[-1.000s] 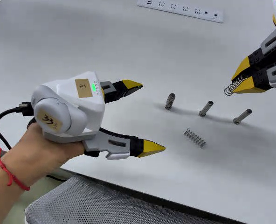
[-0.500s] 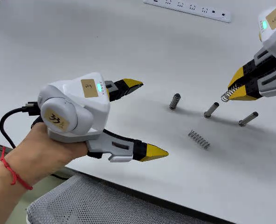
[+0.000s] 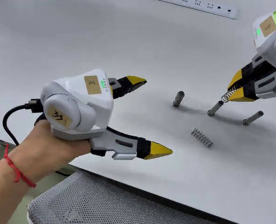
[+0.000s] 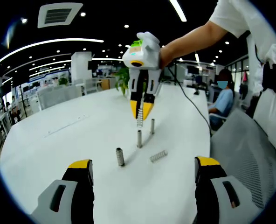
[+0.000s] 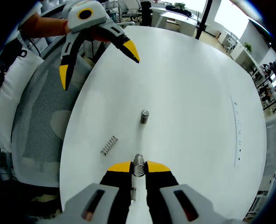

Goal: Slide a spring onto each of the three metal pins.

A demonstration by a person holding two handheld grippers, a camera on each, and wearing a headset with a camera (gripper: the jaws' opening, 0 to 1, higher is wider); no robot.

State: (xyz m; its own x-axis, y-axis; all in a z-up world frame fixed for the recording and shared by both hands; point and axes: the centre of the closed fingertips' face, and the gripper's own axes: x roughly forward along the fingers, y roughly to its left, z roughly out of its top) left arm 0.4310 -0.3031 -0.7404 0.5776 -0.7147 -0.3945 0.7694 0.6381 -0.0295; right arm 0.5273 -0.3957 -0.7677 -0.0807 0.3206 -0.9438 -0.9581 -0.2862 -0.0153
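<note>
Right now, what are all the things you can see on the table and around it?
table: one, white
spring-covered pin: one, grey, row's left end
middle pin: one, silver, bare
end pin: one, silver, bare, row's right end
loose spring: one, silver, lying on the table
held spring: one, silver, just above the middle pin
power strip: one, white, table's far side
mesh chair: one, grey, by the table's near edge
left gripper: one, white with yellow tips, open
right gripper: one, same colours, shut on the held spring
cable: one, black, from the left gripper's back
hand: one, holding the left gripper
</note>
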